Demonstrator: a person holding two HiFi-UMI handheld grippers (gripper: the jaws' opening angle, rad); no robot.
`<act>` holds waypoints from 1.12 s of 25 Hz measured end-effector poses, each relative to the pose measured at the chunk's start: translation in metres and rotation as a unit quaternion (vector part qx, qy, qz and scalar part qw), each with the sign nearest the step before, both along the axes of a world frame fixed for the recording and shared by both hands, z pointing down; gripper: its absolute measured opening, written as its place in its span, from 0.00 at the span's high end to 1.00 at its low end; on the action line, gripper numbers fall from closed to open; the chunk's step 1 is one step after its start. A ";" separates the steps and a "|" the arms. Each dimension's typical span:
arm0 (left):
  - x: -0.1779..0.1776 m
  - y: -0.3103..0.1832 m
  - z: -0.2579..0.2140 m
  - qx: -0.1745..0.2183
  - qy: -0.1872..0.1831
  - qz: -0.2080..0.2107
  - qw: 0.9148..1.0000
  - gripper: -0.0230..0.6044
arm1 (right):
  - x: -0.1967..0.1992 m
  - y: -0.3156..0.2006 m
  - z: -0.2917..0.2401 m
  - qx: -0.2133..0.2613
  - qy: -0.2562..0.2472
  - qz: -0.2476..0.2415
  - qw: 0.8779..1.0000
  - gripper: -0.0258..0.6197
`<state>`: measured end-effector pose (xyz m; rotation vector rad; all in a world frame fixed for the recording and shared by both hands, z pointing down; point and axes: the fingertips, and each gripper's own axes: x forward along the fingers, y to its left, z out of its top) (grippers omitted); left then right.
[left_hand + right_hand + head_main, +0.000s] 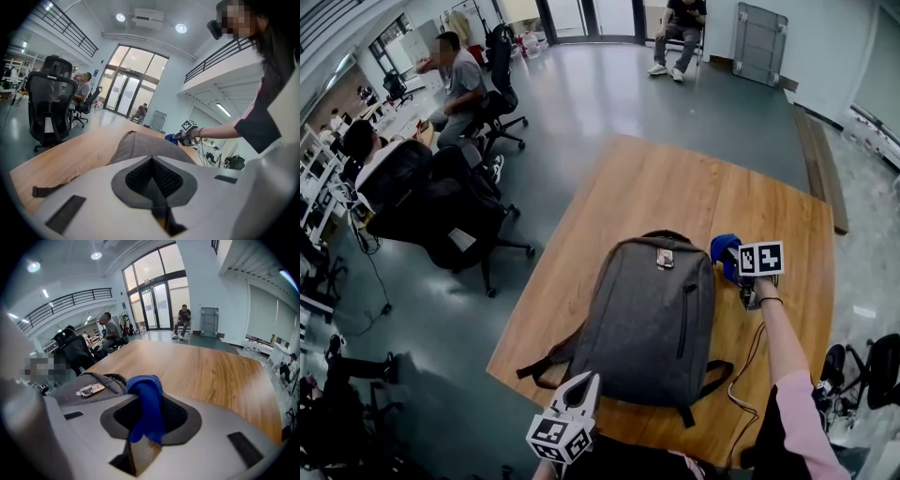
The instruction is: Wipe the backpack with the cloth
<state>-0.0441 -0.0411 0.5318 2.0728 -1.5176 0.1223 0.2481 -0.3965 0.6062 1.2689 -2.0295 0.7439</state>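
Backpack: grey, flat on the wooden table, front up, straps toward you. Cloth: blue, pinched in your right gripper, just beside the pack's far right corner, ready to wipe. Left gripper: jaws together, empty, at the near edge, probably to steady the pack.

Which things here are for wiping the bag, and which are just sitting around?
For the job: grey backpack; blue cloth, pinched in the right gripper; wooden table under the backpack.
Just around: black office chairs; seated people; closed, empty left gripper.
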 end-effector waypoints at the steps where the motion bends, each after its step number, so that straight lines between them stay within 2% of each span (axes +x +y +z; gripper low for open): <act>1: -0.002 -0.001 0.002 -0.001 0.000 -0.002 1.000 0.97 | -0.003 -0.003 0.002 -0.003 0.007 -0.004 1.000 0.78; 6: -0.014 -0.002 0.008 -0.005 0.001 -0.013 1.000 0.97 | -0.034 -0.014 0.005 -0.008 0.011 -0.033 0.999 0.78; 17: -0.050 0.007 0.011 -0.005 0.008 -0.050 0.999 0.97 | -0.141 -0.037 -0.016 0.015 0.041 -0.112 0.993 0.78; 22: -0.063 0.013 0.008 -0.002 0.014 -0.071 0.997 0.97 | -0.186 -0.033 -0.024 0.019 0.042 -0.150 0.988 0.78; 28: -0.098 0.020 0.012 0.004 0.015 -0.094 0.995 0.97 | -0.249 -0.022 -0.024 0.023 0.045 -0.188 0.981 0.78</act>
